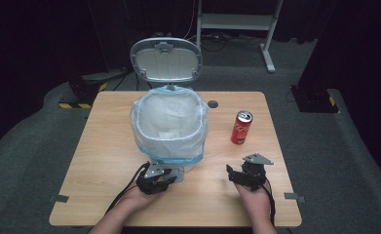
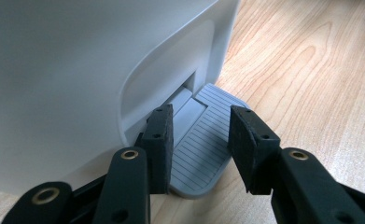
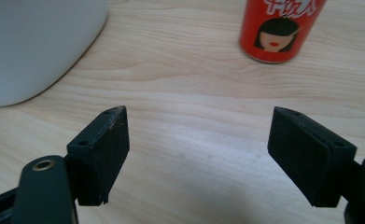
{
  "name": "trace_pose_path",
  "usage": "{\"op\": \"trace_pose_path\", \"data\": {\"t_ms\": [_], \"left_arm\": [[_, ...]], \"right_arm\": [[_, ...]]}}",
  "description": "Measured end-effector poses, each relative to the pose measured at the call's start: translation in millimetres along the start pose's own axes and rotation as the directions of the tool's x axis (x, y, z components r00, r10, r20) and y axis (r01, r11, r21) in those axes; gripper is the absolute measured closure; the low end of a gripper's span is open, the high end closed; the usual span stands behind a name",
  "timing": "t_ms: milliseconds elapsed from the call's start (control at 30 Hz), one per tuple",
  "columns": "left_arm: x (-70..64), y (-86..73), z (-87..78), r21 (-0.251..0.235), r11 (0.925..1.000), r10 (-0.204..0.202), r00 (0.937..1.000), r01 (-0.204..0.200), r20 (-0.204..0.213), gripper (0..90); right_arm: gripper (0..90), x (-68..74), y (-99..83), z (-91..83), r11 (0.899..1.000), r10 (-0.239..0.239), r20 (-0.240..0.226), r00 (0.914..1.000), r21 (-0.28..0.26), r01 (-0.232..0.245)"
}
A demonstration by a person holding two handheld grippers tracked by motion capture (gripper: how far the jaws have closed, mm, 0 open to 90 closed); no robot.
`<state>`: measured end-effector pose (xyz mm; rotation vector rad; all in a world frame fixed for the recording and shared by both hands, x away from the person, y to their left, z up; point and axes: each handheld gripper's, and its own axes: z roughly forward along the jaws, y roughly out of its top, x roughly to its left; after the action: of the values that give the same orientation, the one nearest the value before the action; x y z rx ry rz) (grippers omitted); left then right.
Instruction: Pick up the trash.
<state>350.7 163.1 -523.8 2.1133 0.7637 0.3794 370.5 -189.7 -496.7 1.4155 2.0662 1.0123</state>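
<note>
Left tongs [image 1: 155,181] are pressing down on the bin's pedal [image 2: 203,144], jaws parted with the pedal between and under them, likely why the lid [image 1: 166,58] is standing open above the lined bin [image 1: 171,124] at frame centre. Right tongs [image 1: 244,176] are sitting wide open and empty at lower right, hand low on the desk [image 1: 105,161], aiming at the red can [image 1: 241,127] standing upright just right of the bin, probably the next pickup.

Red can [image 3: 281,29], right gripper view: white characters along the top edge of its label, cut off by the frame, not readable. Below them a printed face with black hair (a picture, not lettering). High view: white marks on the can's side, too small to read.
</note>
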Motion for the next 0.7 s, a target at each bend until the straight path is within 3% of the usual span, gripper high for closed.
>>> {"op": "trace_pose_path", "data": {"t_ms": [67, 133, 467, 700], "left_arm": [[0.1, 0.2, 0.1, 0.001, 1.0000, -0.002, 1.0000, 0.002, 0.001, 60.3], [0.3, 0.4, 0.2, 0.002, 1.0000, -0.004, 1.0000, 0.004, 0.003, 60.3], [0.5, 0.4, 0.2, 0.002, 1.0000, -0.005, 1.0000, 0.005, 0.005, 60.5], [0.1, 0.5, 0.2, 0.003, 1.0000, -0.003, 1.0000, 0.003, 0.002, 60.4]], "right_arm": [[20.4, -3.7, 3.1, 3.2, 1.000, 0.005, 0.026, 0.9997, -0.003, -0.005], [24.4, -7.5, 7.7, 6.7, 1.000, 0.003, 0.054, 0.9985, 0.028, -0.004], [22.7, -15.2, 31.0, 14.4, 1.000, -0.014, 0.095, 0.9954, 0.021, 0.013], [20.4, -22.9, 53.8, 19.7, 0.999, 0.037, 0.118, 0.9923, -0.024, -0.035]]}}
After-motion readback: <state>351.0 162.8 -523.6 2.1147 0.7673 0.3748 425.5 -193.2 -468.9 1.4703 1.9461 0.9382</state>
